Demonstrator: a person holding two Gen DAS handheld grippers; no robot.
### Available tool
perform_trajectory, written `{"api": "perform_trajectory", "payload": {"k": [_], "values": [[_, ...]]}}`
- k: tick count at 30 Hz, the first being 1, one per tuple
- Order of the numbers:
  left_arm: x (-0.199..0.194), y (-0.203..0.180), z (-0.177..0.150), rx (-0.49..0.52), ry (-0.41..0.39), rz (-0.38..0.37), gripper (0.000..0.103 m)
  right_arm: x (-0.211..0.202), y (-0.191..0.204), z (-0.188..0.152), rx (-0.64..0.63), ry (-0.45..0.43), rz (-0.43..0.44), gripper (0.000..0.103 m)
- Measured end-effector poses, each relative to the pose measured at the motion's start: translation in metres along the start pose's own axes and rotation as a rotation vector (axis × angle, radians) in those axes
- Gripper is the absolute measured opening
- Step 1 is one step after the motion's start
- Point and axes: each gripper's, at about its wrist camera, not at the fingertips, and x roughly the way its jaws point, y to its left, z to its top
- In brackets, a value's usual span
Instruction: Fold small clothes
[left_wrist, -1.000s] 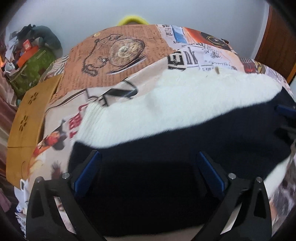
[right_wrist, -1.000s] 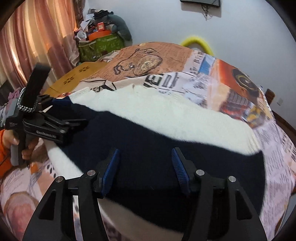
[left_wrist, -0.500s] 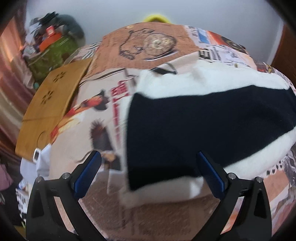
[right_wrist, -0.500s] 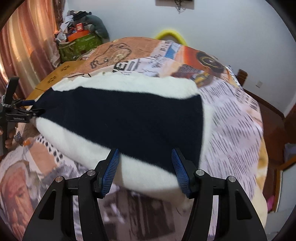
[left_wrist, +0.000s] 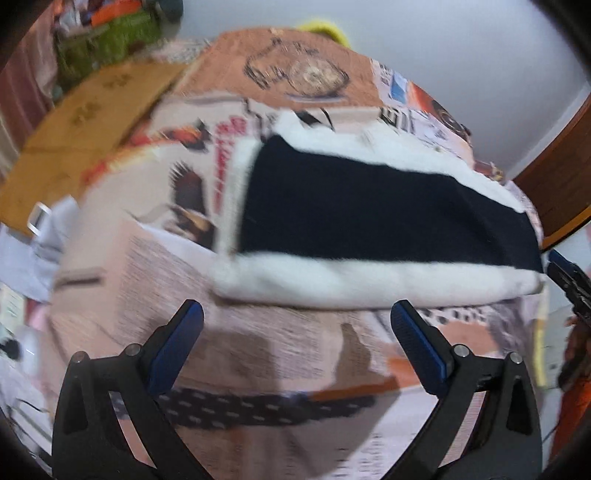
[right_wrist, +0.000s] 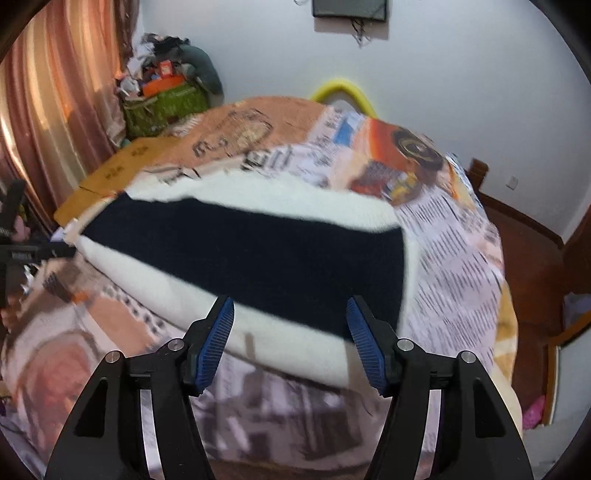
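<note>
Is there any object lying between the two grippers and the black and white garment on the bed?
Nothing visible does. The left gripper and the right gripper are both open, and only the bare printed bedcover lies between them and the near white edge of the garment. The image is blurred, so small items could be missed.

The folded garment (left_wrist: 388, 218) is soft knit cloth, its dark band matt and its white edges fuzzy. The bedspread (right_wrist: 454, 236) under it is smooth printed fabric (newspaper-style pattern). Both grippers have matt black plastic arms, ribbed blue pads (right_wrist: 218, 343) and shiny metal screws (right_wrist: 403, 344).
</note>
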Motion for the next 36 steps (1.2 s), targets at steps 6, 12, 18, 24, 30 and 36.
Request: {"api": "perform_trajectory", "payload": {"k": [6,12,18,24,30,36], "values": [[0.022,-0.004,-0.001,-0.162,0.08,-0.152,0.103,0.026,0.036,0.018,-0.075,-0.009,0.058,0.06],[0.042,0.013,0.015,-0.268,0.051,-0.129,0.103,0.066,0.051,0.022,-0.085,0.067,0.085,0.06],[0.054,0.017,0.041,-0.267,-0.006,-0.062,0.095,0.086,0.04,0.007,-0.011,0.099,0.159,0.06],[0.049,0.026,0.057,-0.296,-0.092,-0.033,0.037,0.079,0.037,0.006,0.029,0.097,0.189,0.059],[0.01,0.032,0.061,-0.312,-0.199,0.013,0.029,0.059,0.035,0.01,0.041,0.064,0.188,0.06],[-0.052,0.018,0.08,-0.225,-0.334,0.105,0.029,0.042,0.024,0.008,0.024,0.034,0.125,0.06]]}}
